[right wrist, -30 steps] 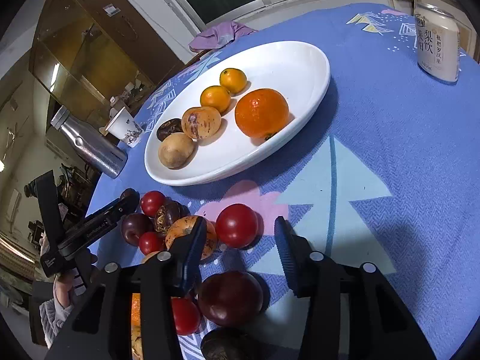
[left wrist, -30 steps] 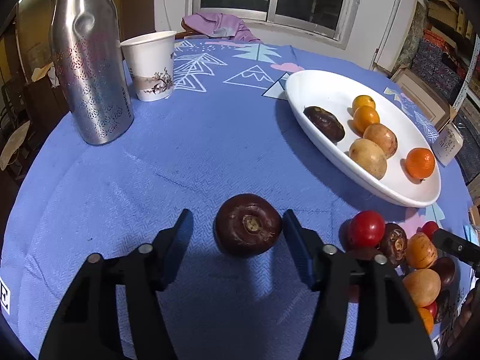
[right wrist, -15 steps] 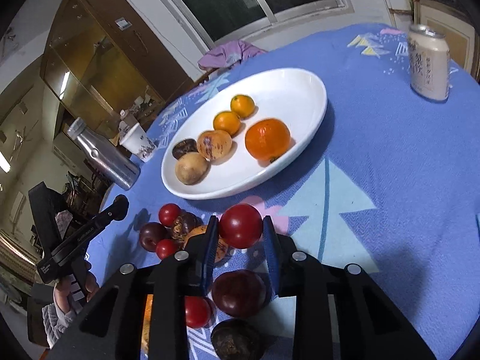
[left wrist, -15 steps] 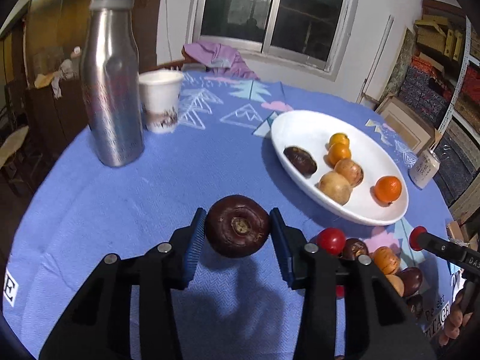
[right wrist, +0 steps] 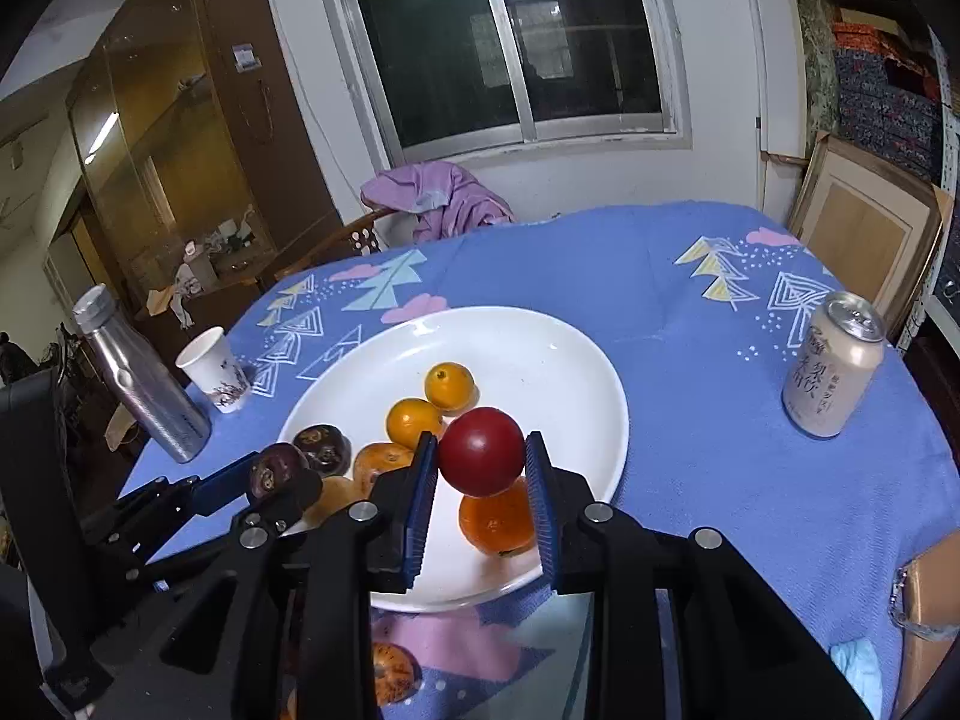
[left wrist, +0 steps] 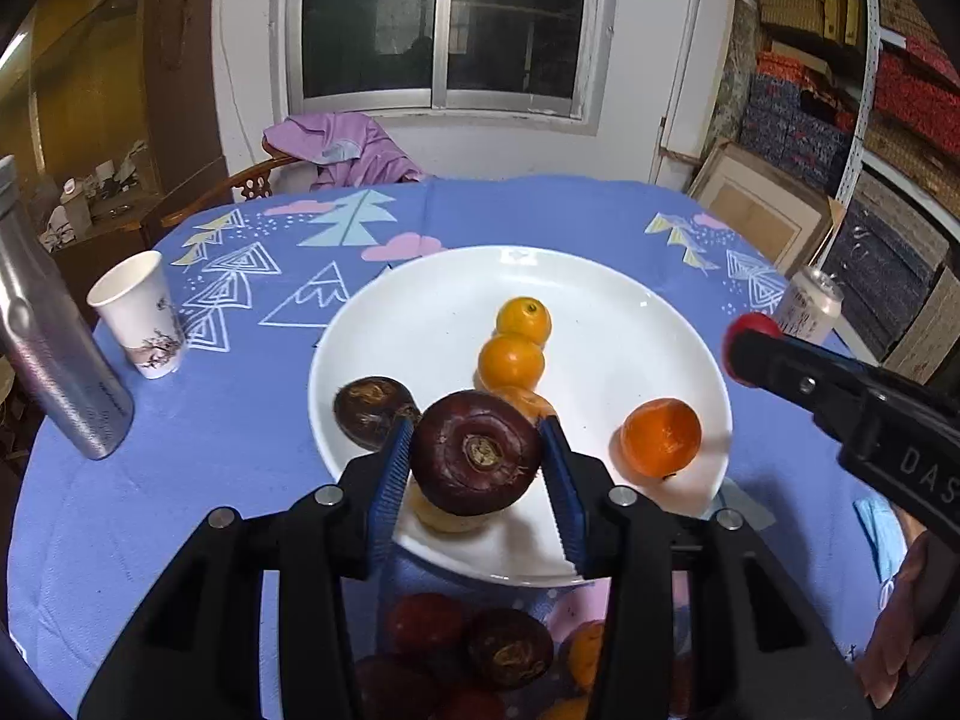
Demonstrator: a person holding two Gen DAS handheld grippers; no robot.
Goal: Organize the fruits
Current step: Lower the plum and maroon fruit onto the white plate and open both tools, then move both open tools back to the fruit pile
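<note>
My left gripper (left wrist: 477, 450) is shut on a dark purple round fruit (left wrist: 475, 461), held above the near edge of the white plate (left wrist: 606, 306). My right gripper (right wrist: 482, 456) is shut on a red tomato (right wrist: 482, 452), also lifted over the plate (right wrist: 558, 360). Both blue pads press on each fruit. On the plate lie two small oranges (left wrist: 523, 320), a bigger orange (left wrist: 660, 437), a dark fruit (left wrist: 367, 411) and tan fruits partly hidden behind the grippers. More loose fruits (left wrist: 504, 648) lie on the cloth below the left gripper.
A steel bottle (left wrist: 54, 354) and a paper cup (left wrist: 141, 315) stand at the left on the blue tablecloth (left wrist: 228, 480). A drink can (right wrist: 834, 366) stands at the right. A chair with a purple garment (right wrist: 438, 204) is behind the table.
Both grippers closed on their fruits, lifted them off the cloth and carried them over the plate; the left one swung right from the bottle side.
</note>
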